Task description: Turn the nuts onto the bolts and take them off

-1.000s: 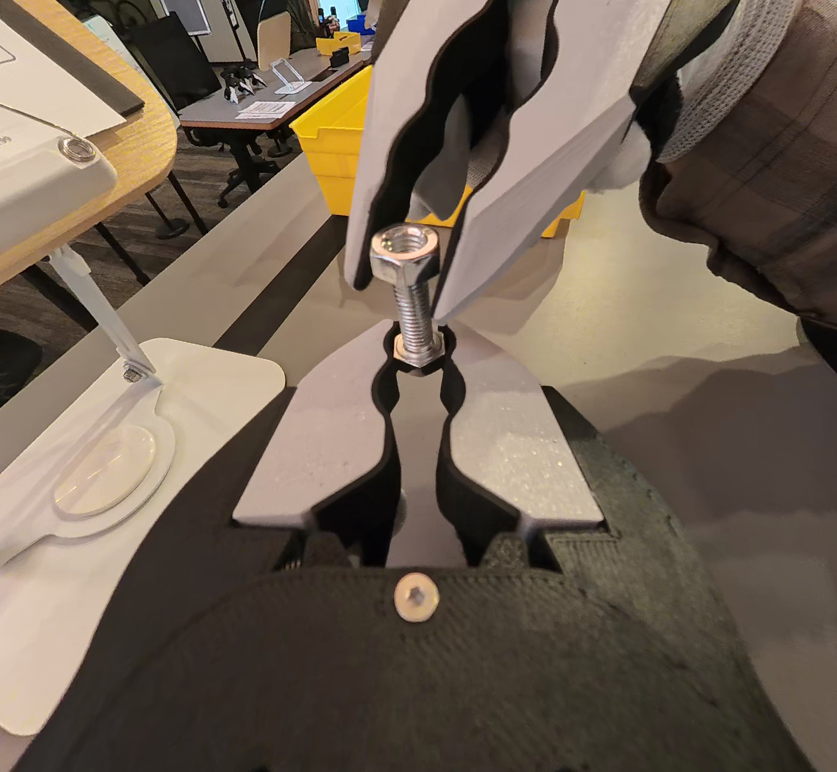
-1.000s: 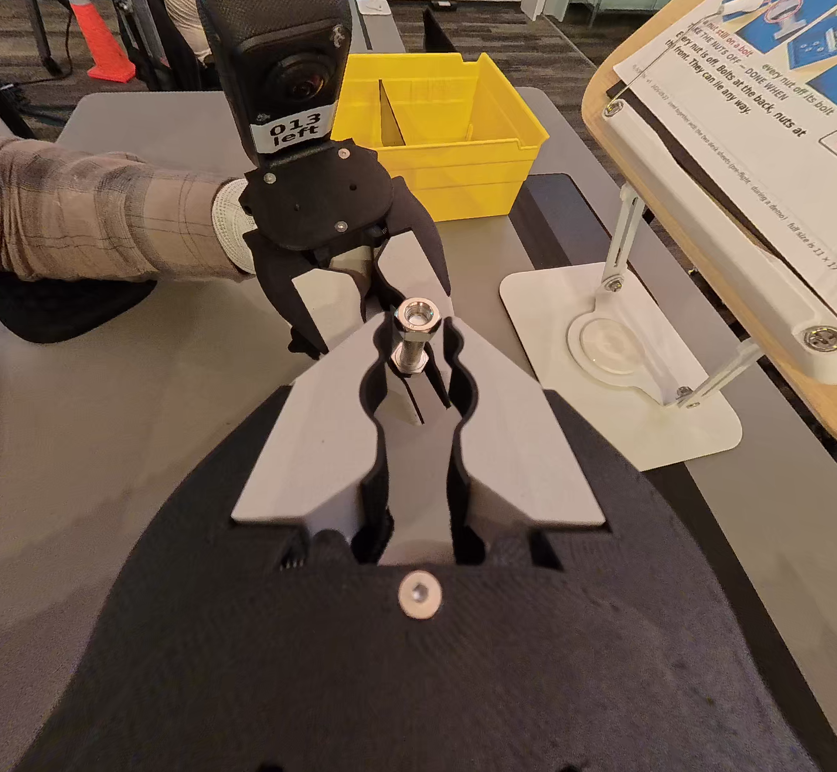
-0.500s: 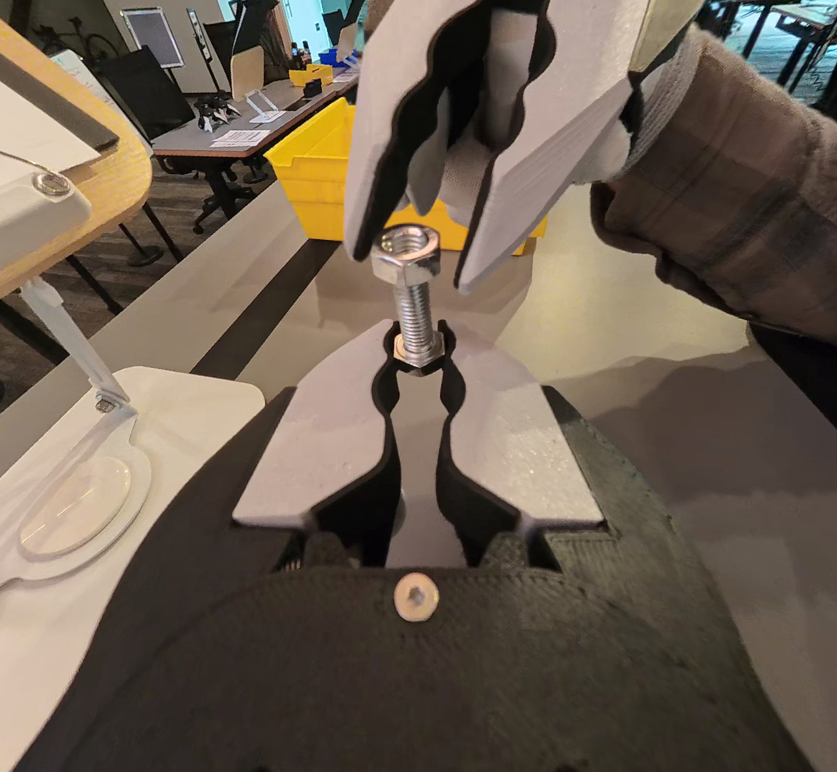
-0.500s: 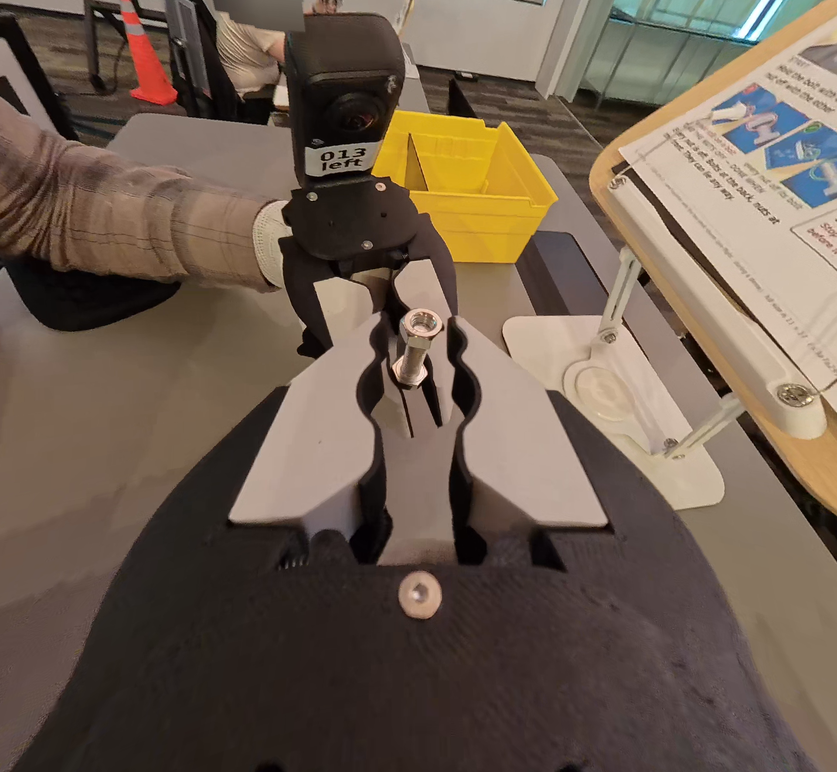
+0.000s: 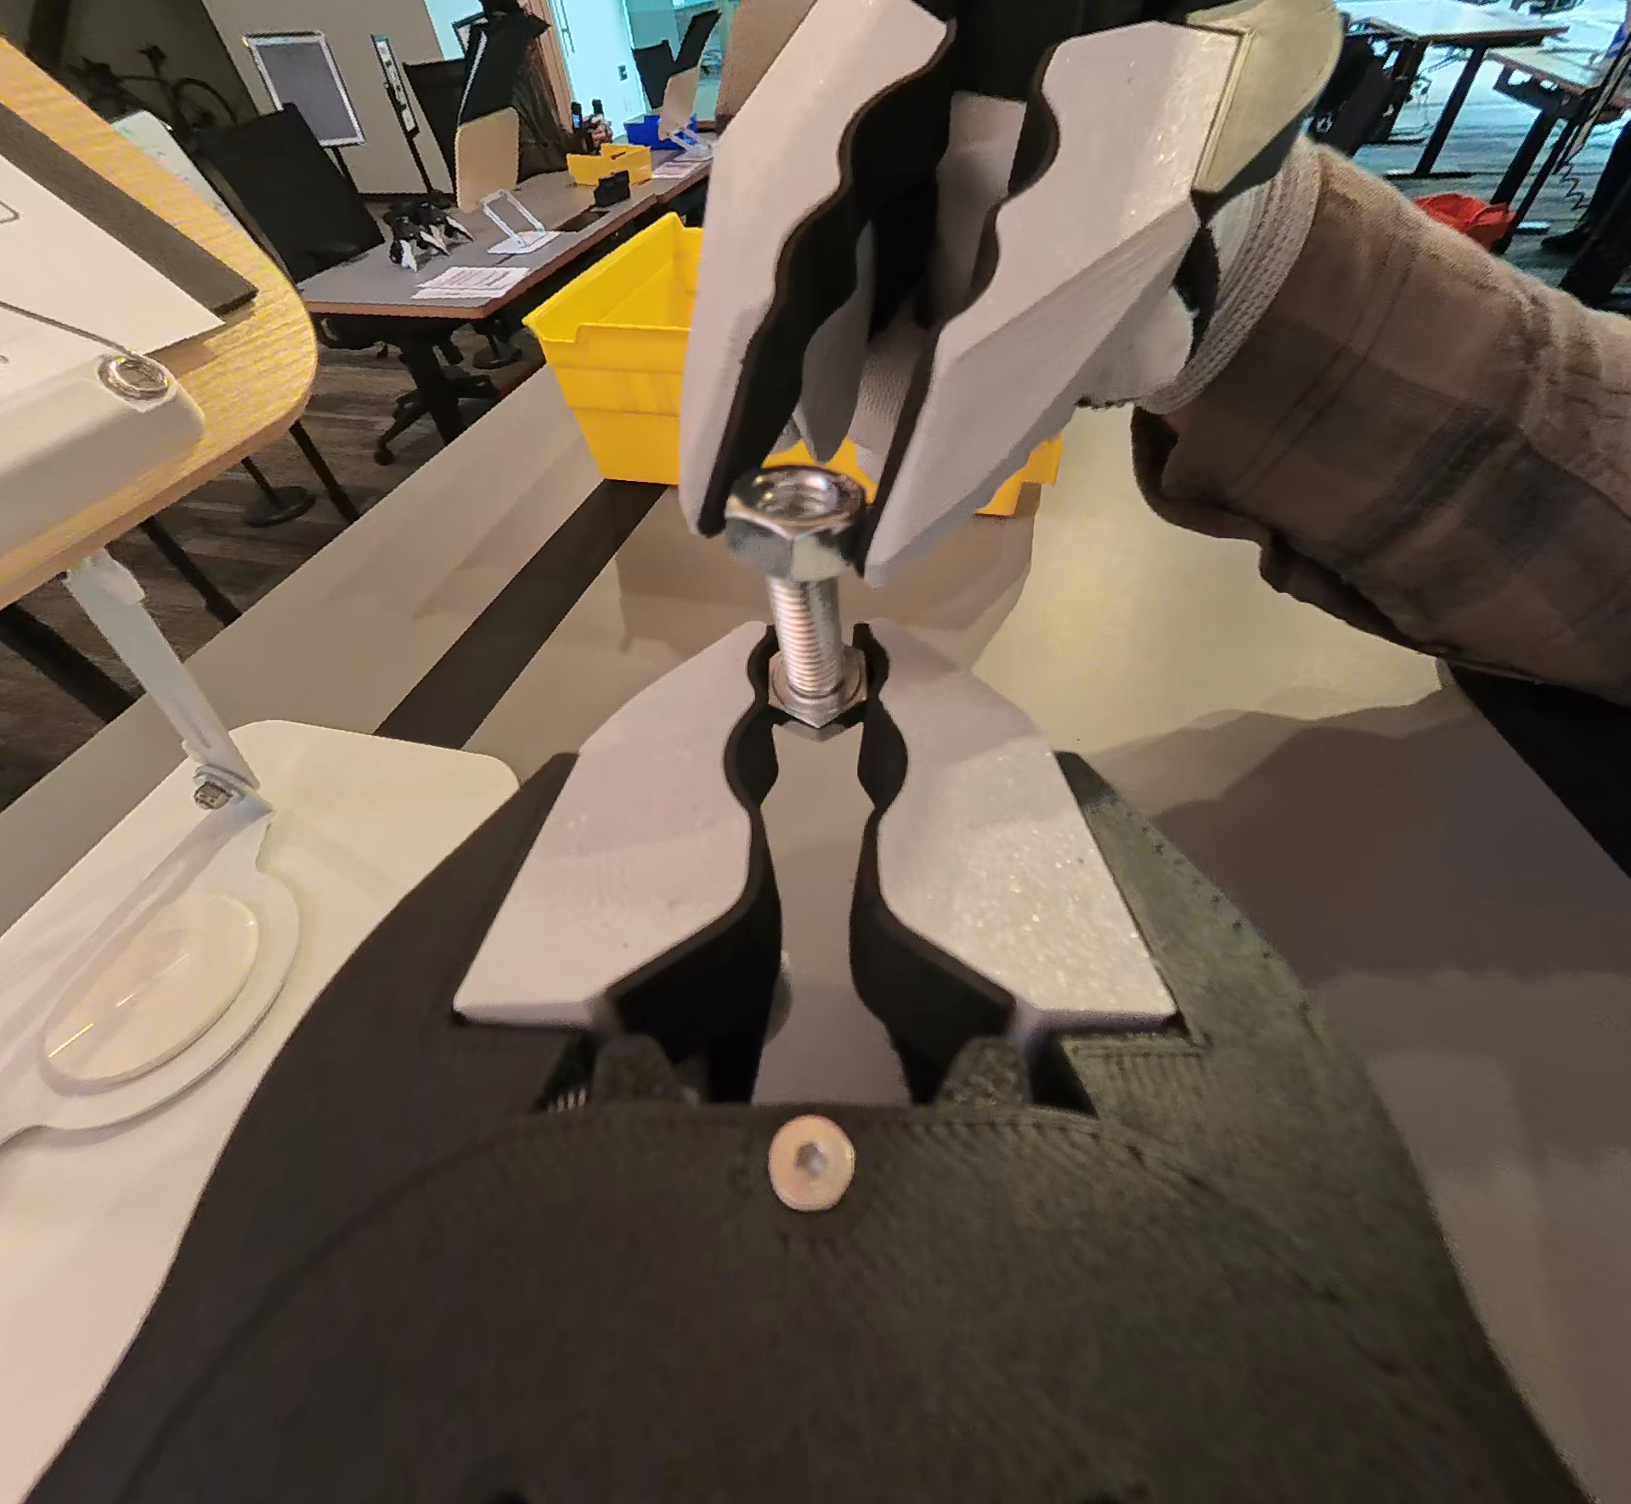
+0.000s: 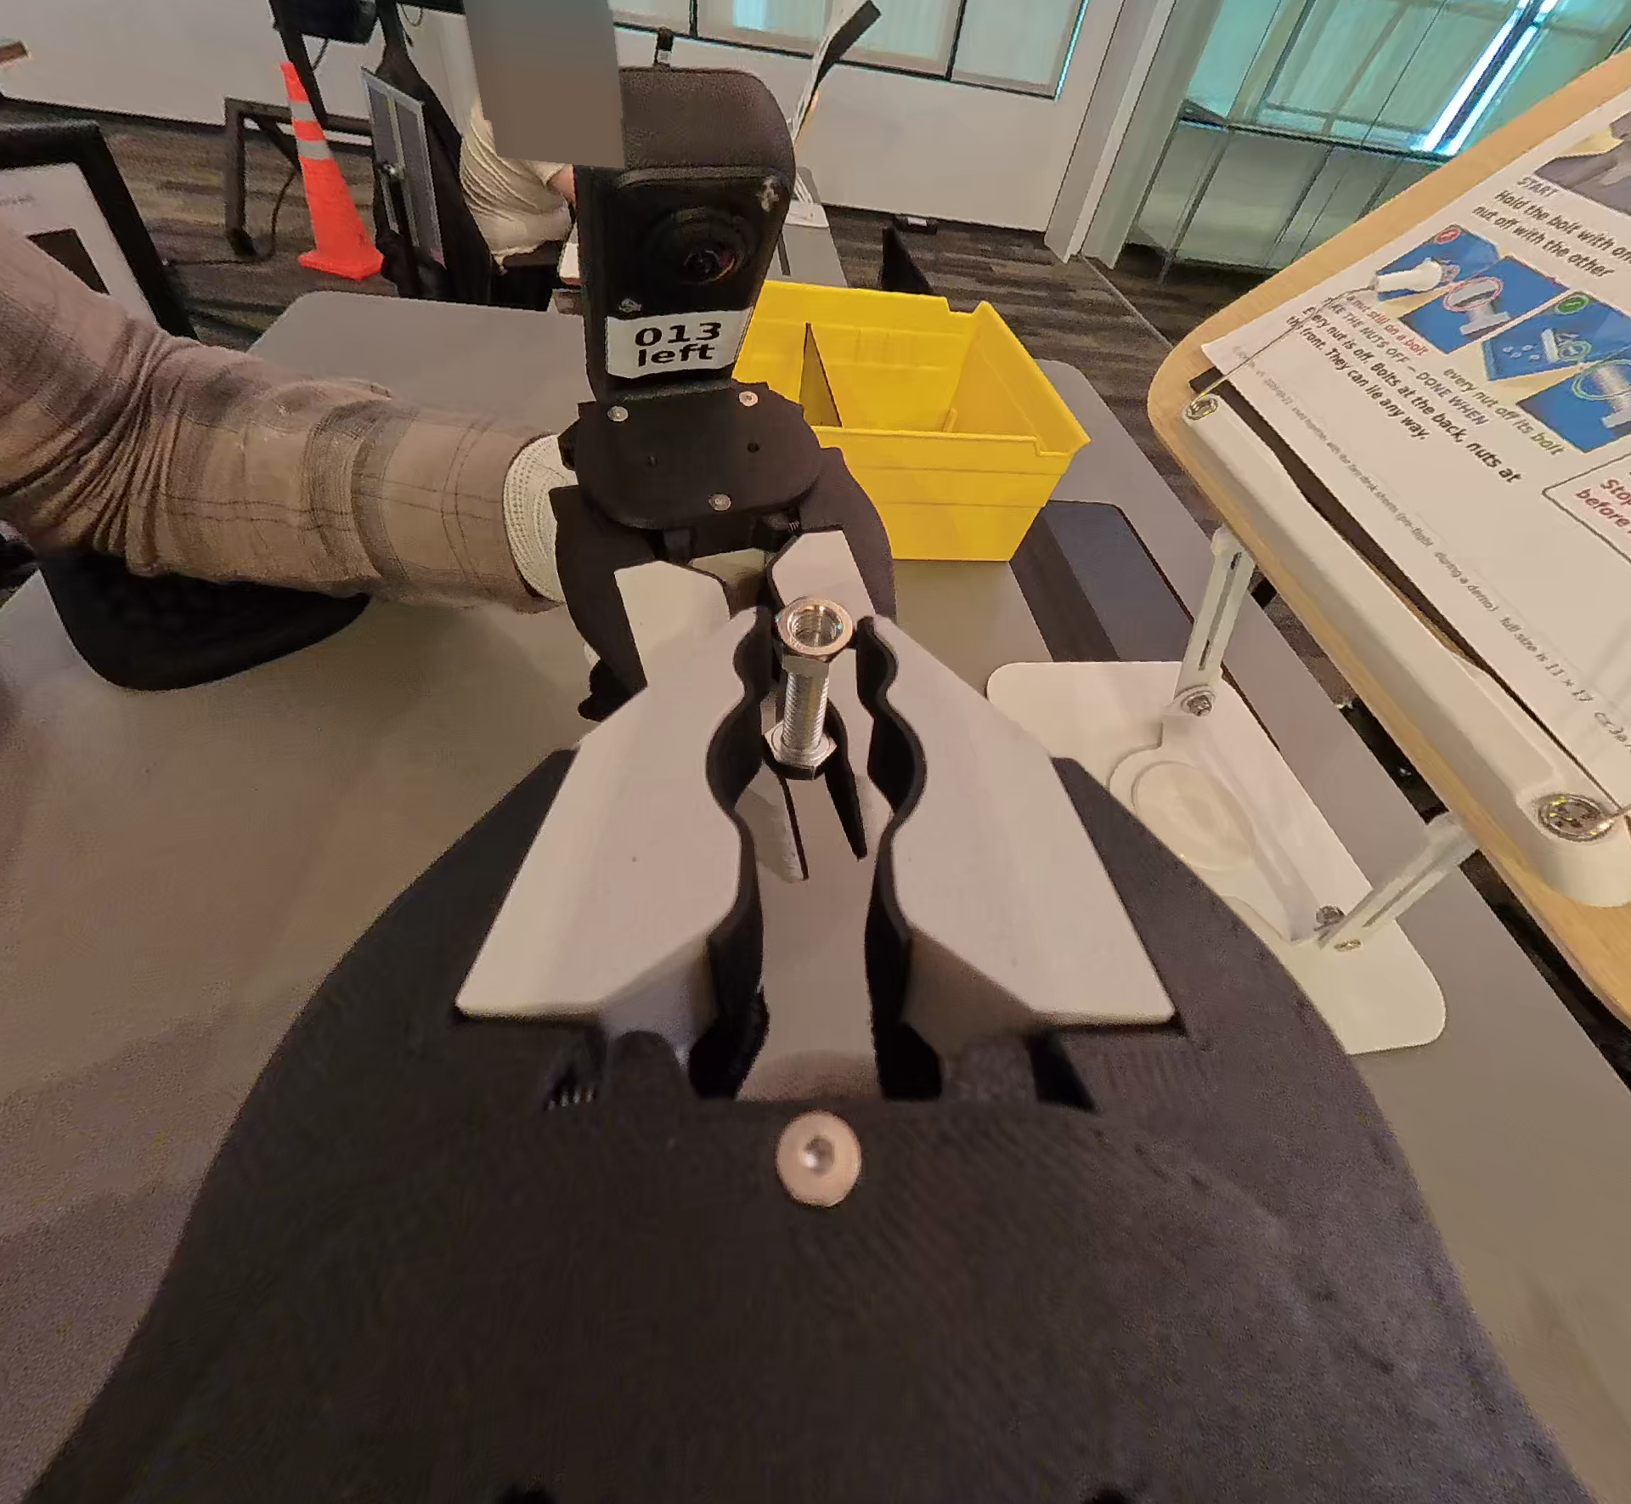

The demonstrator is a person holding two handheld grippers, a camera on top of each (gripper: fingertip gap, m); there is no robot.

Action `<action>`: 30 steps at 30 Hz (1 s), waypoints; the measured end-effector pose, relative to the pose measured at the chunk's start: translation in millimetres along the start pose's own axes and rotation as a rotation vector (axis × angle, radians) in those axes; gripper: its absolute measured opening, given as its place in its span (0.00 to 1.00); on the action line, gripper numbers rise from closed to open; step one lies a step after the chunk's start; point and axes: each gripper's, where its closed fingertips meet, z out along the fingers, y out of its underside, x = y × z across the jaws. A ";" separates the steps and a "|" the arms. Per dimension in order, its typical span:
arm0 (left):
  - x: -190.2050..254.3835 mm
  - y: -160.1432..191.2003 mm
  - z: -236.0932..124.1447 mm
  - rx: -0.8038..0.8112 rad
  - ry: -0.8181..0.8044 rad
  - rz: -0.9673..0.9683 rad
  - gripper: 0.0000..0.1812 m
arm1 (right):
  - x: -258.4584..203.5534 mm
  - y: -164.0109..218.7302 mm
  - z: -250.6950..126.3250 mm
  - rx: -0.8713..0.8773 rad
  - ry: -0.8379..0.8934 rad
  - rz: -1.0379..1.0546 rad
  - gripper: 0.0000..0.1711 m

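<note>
The left gripper [image 5: 816, 680] held one bolt [image 5: 810, 639] upright by its head, most of that head hidden between the fingers [image 5: 657, 826], which were narrowed around it. One nut [image 5: 792, 528] sat at the top of the thread, with the right gripper [image 5: 785, 530] closed narrowly on its sides. One yellow bin [image 6: 918, 437] stood on the desk [image 6: 221, 799] behind, its floor out of sight. One document stand [image 6: 1253, 835] was cut off at the frame's right edge.

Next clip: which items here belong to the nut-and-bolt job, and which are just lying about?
In the job:
- bolt, head clamped in left claw
- nut at the bolt's end, between the tips of right claw

Lying about:
- yellow bin
- white stand holding an instruction sheet
- orange cone
</note>
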 end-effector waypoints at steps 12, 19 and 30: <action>-3.6 10.6 2.8 -0.081 -0.044 0.053 0.08 | 2.9 11.1 -5.1 -0.125 0.051 -0.026 0.10; -3.5 11.8 3.5 -0.084 -0.043 0.046 0.08 | 3.3 12.7 -6.4 -0.109 0.033 0.011 0.10; 1.1 8.5 5.1 -0.048 -0.011 0.015 0.08 | 0.5 11.7 -9.8 -0.093 0.014 0.012 0.10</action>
